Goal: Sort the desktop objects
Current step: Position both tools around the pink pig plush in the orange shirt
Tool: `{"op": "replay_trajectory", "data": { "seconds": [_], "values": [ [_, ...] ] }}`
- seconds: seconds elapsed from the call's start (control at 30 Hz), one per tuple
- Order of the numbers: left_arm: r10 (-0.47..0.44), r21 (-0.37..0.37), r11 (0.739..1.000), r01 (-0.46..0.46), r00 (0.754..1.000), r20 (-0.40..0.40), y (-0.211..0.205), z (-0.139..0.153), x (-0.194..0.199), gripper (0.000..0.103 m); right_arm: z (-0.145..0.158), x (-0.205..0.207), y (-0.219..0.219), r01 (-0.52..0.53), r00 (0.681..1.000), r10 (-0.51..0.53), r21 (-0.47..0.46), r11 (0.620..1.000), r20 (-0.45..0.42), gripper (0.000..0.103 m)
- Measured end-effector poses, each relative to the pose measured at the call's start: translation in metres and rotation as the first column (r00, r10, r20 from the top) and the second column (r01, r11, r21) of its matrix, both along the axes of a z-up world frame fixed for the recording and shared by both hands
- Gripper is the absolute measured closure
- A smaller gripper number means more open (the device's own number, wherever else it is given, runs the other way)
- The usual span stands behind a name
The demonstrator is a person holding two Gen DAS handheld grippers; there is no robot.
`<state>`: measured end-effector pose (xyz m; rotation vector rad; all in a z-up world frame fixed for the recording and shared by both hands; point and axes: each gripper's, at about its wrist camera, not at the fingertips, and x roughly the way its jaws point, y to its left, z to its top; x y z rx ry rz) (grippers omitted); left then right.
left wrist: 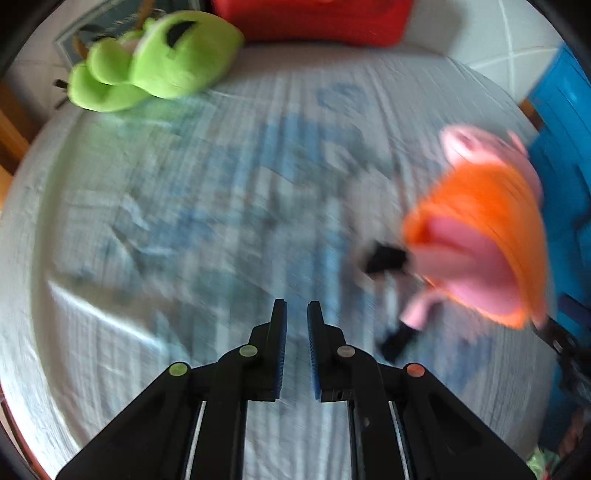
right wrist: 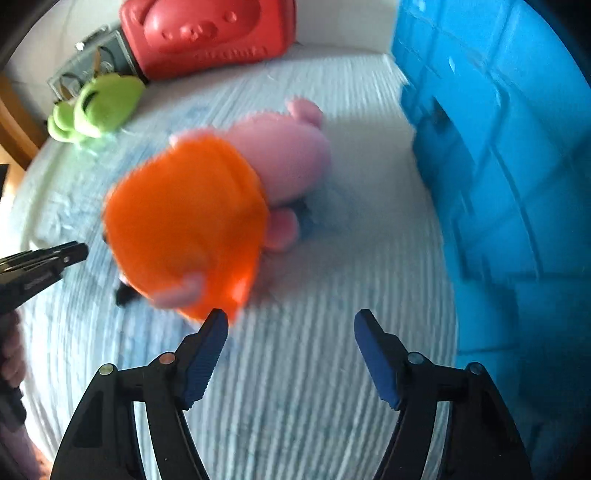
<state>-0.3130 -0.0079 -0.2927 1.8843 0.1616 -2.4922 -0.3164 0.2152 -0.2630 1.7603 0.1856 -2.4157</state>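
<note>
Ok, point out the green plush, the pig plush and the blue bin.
green plush [left wrist: 177, 55], left wrist view, on its head
pig plush [right wrist: 184, 221], right wrist view, on its orange dress
blue bin [right wrist: 509, 166], right wrist view, on its side wall

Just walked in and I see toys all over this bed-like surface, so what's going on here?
A person is sorting soft toys with a handheld gripper in each hand. The pink pig plush in an orange dress lies on the pale blue cloth beside the blue bin. The right gripper is open just short of it, holding nothing. The left gripper is shut and empty. A green plush lies at the far edge near a red case.
</note>
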Motion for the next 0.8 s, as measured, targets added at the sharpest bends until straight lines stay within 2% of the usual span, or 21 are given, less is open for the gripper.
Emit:
{"op": "replay_trajectory", "data": {
  "seconds": [0.1, 0.17, 0.27, 0.37, 0.43, 0.53, 0.6, 0.7, 0.73, 0.77, 0.8],
  "values": [
    [-0.059, 0.006, 0.998, 0.059, 0.998, 0.012, 0.019, -0.002, 0.004, 0.092, -0.016, -0.013, 0.003, 0.017, 1.000, -0.017, -0.002, 1.000, 0.017, 0.034],
    [-0.065, 0.003, 0.998, 0.065, 0.998, 0.015, 0.022, -0.003, 0.002, 0.092, -0.025, -0.025, -0.006, -0.002, 0.999, 0.004, -0.056, 0.998, 0.032, 0.034],
    [-0.039, -0.050, 0.998, 0.040, 0.999, 0.004, 0.013, 0.001, -0.002, 0.092, -0.030, -0.042, -0.038, -0.067, 0.997, 0.071, -0.149, 0.987, 0.026, 0.034],
    [-0.003, -0.122, 0.992, 0.000, 1.000, -0.024, -0.001, 0.010, -0.005, 0.092, -0.032, -0.059, -0.079, -0.146, 0.987, 0.158, -0.291, 0.946, 0.020, 0.034],
    [0.019, -0.179, 0.983, -0.030, 0.998, -0.061, -0.010, 0.020, -0.007, 0.092, -0.029, -0.066, -0.112, -0.215, 0.974, 0.226, -0.351, 0.911, -0.009, 0.034],
    [0.055, -0.189, 0.979, -0.074, 0.993, -0.103, -0.022, 0.034, -0.012, 0.092, -0.023, -0.068, -0.129, -0.251, 0.966, 0.259, -0.364, 0.897, -0.028, 0.034],
    [0.071, -0.166, 0.982, -0.091, 0.990, -0.120, -0.022, 0.043, -0.012, 0.090, -0.018, -0.066, -0.117, -0.237, 0.970, 0.242, -0.352, 0.906, -0.029, 0.032],
    [0.036, -0.098, 0.994, -0.050, 0.989, -0.144, -0.005, 0.050, -0.010, 0.068, -0.005, -0.060, -0.079, -0.174, 0.985, 0.165, -0.303, 0.937, -0.053, 0.018],
    [0.016, -0.076, 0.997, -0.028, 0.988, -0.151, 0.001, 0.052, -0.011, 0.053, -0.001, -0.059, -0.065, -0.145, 0.989, 0.132, -0.289, 0.946, -0.062, 0.018],
    [-0.009, -0.055, 0.999, 0.001, 0.987, -0.162, 0.008, 0.053, -0.010, 0.043, 0.004, -0.059, -0.051, -0.117, 0.992, 0.100, -0.270, 0.956, -0.076, 0.018],
    [-0.043, -0.035, 0.999, 0.038, 0.983, -0.179, 0.022, 0.057, -0.007, 0.042, 0.010, -0.056, -0.038, -0.092, 0.993, 0.071, -0.248, 0.964, -0.092, 0.018]
  ]
}}
